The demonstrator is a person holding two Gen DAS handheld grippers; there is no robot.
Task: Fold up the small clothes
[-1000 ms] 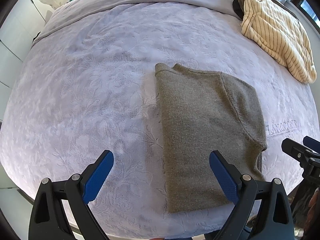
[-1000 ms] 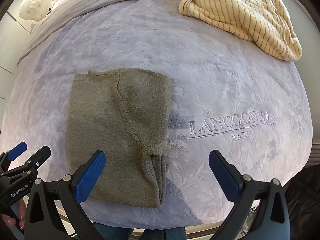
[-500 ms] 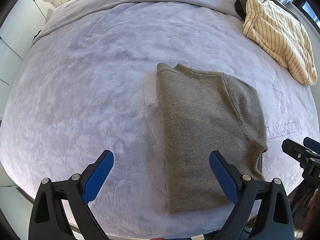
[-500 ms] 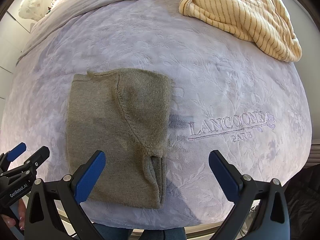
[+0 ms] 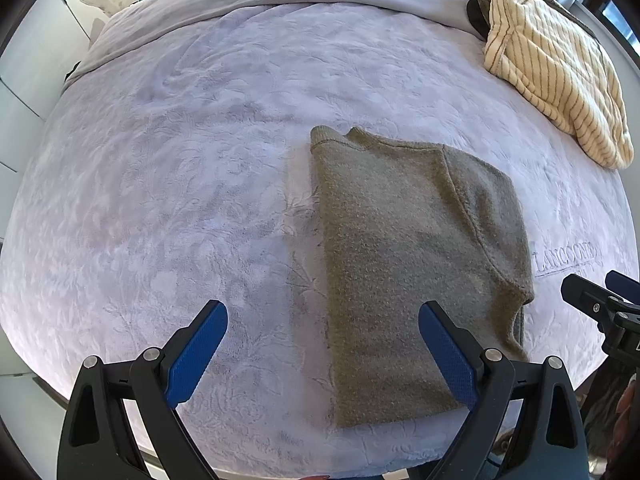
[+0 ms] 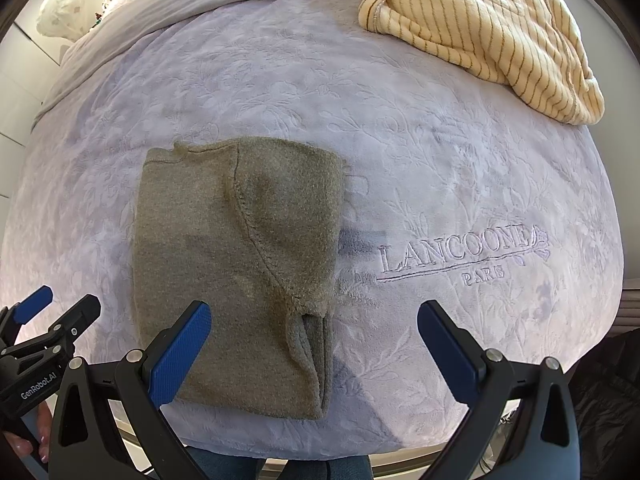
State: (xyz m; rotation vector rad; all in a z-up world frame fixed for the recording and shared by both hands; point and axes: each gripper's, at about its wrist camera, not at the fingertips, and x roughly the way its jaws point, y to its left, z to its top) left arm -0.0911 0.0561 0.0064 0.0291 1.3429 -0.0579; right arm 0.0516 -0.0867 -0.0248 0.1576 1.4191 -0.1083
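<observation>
Folded olive-grey knit garment (image 5: 416,256) is lying flat near the front edge of the lavender embossed plush blanket (image 5: 180,184). Left gripper (image 5: 323,344) and right gripper (image 6: 314,344) are hovering spread wide, empty. Only the right view is showing the whole embroidered logo (image 6: 460,252).

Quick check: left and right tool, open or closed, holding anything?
Left tool: open, holding nothing, above the folded grey garment.
Right tool: open, holding nothing.

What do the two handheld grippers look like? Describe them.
Both the left gripper and the right gripper have black angular plastic frames with silver bolts, and each of the fingers carries a textured blue pad. White "GenRobot.AI" lettering marks the left gripper's side.
</observation>
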